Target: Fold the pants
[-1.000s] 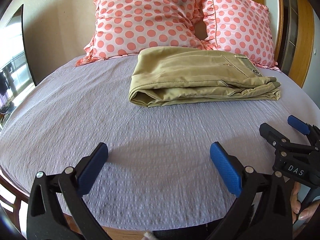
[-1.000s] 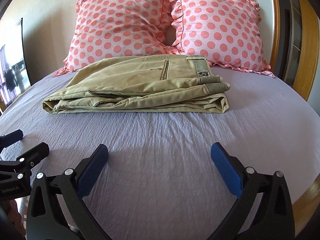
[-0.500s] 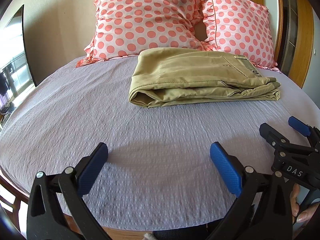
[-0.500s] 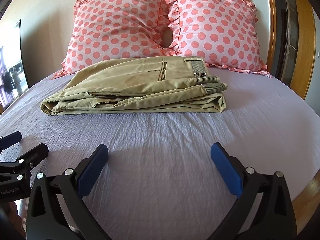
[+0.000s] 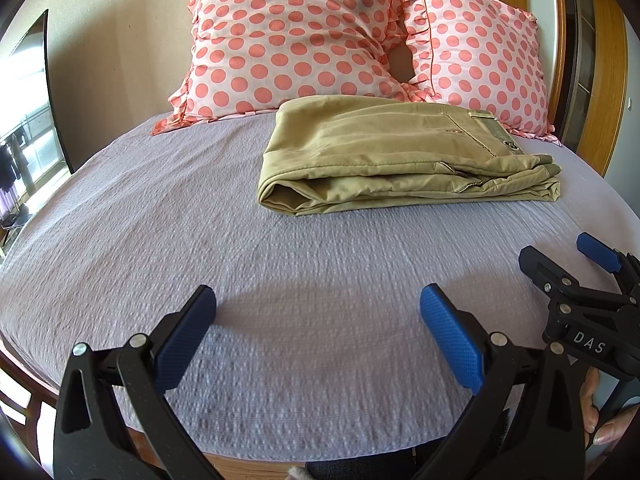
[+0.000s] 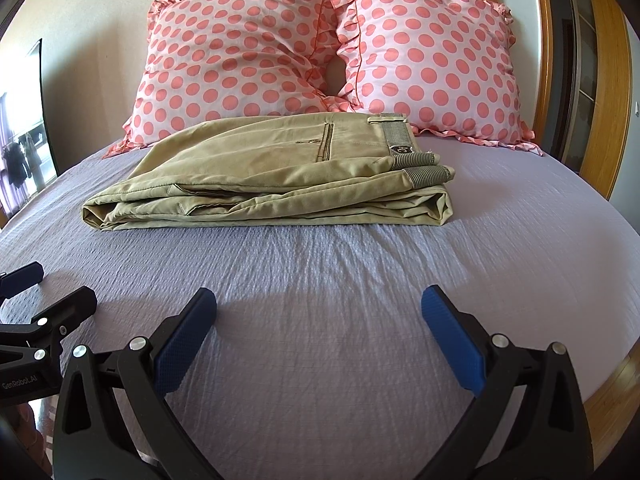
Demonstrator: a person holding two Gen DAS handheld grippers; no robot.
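Pants: the khaki pants point(image 6: 272, 184) lie folded into a flat stack on the bed point(image 6: 360, 280), in the middle of the right wrist frame and right of centre in the upper half of the left wrist frame point(image 5: 400, 164), with the waistband end at the right.
Pillows: two pink polka-dot pillows point(image 6: 240, 52) stand along the top of the frame, just behind the pants; whether the fabric touches them is hard to tell from here.
Left claw: the left claw point(image 5: 318, 332) sits at the bottom of its own frame, blue pads wide apart, holding nothing, over bare lilac sheet and well short of the pants.
Right claw: the right claw point(image 6: 318, 332) hangs likewise at the bottom of its frame, pads spread, nothing between them; it also shows at the lower right edge of the left wrist frame point(image 5: 580, 264).
Hand: fingertips of the person's right hand point(image 5: 600, 420) show at the lower right corner there.
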